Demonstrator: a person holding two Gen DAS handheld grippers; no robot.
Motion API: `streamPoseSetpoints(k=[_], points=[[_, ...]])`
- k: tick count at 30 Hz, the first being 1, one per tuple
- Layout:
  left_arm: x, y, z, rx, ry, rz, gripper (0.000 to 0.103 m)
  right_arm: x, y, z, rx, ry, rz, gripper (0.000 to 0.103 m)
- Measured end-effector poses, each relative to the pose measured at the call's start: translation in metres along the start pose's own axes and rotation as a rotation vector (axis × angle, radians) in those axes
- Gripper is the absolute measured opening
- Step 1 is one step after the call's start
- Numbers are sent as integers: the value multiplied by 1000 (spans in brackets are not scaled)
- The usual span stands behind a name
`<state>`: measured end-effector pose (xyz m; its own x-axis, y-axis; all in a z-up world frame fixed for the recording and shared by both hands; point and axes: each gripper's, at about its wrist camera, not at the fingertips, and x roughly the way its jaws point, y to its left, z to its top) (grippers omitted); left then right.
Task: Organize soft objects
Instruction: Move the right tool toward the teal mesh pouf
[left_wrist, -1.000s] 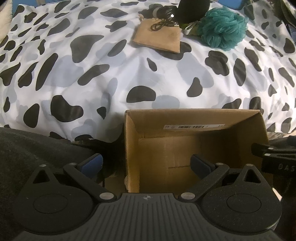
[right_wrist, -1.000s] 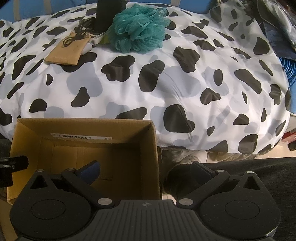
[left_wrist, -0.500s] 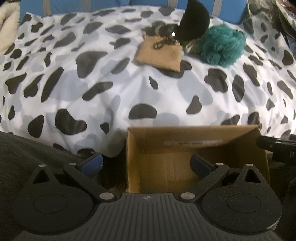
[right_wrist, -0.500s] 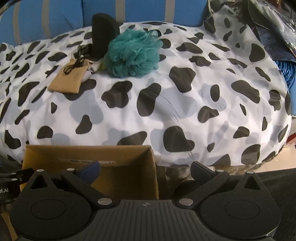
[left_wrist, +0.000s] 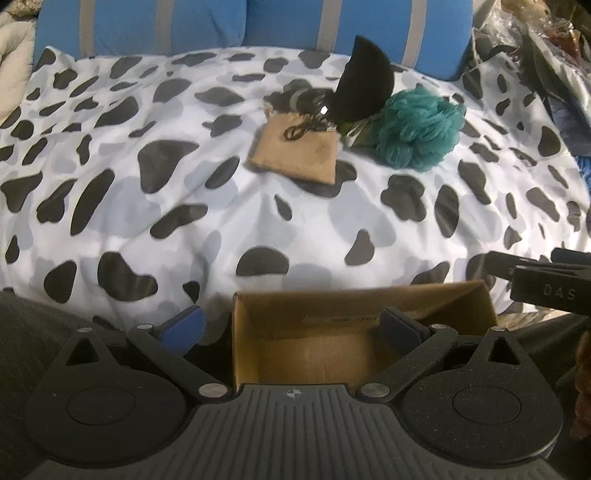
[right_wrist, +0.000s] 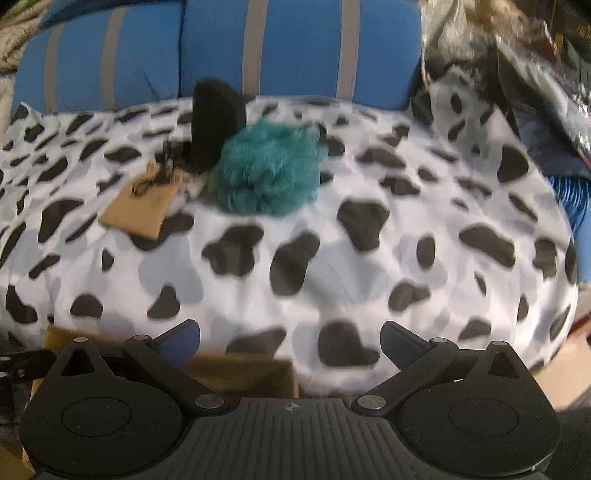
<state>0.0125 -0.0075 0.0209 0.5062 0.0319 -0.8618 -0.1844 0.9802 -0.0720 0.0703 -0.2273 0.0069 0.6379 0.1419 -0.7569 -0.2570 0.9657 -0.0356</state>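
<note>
Left gripper (left_wrist: 290, 326): jaws wide, empty, above open cardboard box (left_wrist: 332, 354). Right gripper (right_wrist: 290, 341): wide, empty. Teal loofah (right_wrist: 267, 171): fluffy, beside tan pouch (right_wrist: 138, 208), on spotted duvet (right_wrist: 369, 258).

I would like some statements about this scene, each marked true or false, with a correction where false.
1. The teal bath pouf lies on the cow-print duvet. True.
2. The cardboard box already holds the pouf. False: what shows of the inside of the box is bare, and the pouf is far back on the duvet.
3. The left gripper is open. True.
4. The right gripper is shut on the tan pouch. False: it is open and holds nothing.
5. A dark cord lies on the tan pouch. True.
</note>
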Motion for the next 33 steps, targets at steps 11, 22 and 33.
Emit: streamPoseSetpoints(k=[11, 22, 33], points=[[14, 8, 38, 56, -64, 13, 103, 14, -16, 28, -50, -99, 44, 103], [42, 21, 78, 127, -62, 9, 103, 55, -27, 59, -42, -17, 115, 103], [66, 23, 106, 169, -74, -65, 103, 83, -31, 84, -8, -7, 160, 103]])
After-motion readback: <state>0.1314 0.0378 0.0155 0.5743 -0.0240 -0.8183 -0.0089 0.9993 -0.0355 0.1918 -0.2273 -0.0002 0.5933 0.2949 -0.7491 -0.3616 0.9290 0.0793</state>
